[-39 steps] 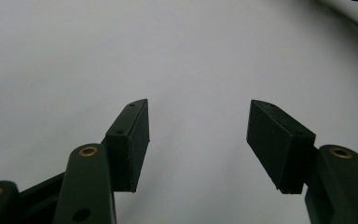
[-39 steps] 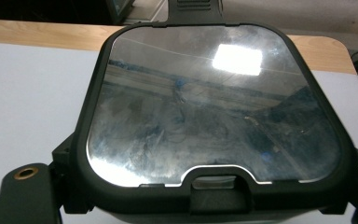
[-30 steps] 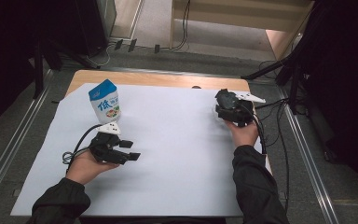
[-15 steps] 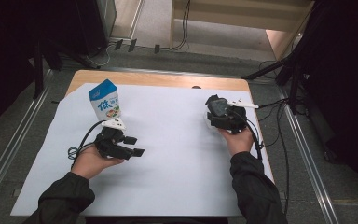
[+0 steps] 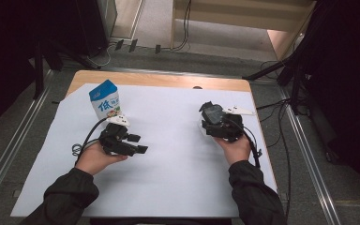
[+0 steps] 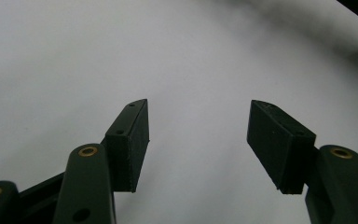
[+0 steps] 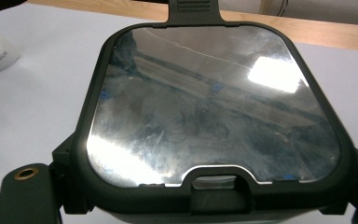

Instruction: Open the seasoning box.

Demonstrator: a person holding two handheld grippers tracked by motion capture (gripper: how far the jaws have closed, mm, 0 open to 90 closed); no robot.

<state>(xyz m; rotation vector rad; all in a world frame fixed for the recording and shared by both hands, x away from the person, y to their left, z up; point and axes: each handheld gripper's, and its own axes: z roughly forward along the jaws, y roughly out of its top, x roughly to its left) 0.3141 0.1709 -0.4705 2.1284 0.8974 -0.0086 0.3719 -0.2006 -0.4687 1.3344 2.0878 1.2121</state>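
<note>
Left tool (image 6: 198,142): jaws apart, empty.
Right tool (image 5: 218,123): clamped on black lidded box (image 7: 212,112).
Box: rigid, glossy, slippery; grip rim.

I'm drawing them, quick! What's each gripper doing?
Left gripper: open, holding nothing.
Right gripper: closed on a black container with a shiny lid.

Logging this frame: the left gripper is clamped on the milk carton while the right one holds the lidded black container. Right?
Not quite. The left gripper is open and empty over the white sheet, as the left gripper view shows; the milk carton stands apart. The right gripper does hold the black container.
</note>
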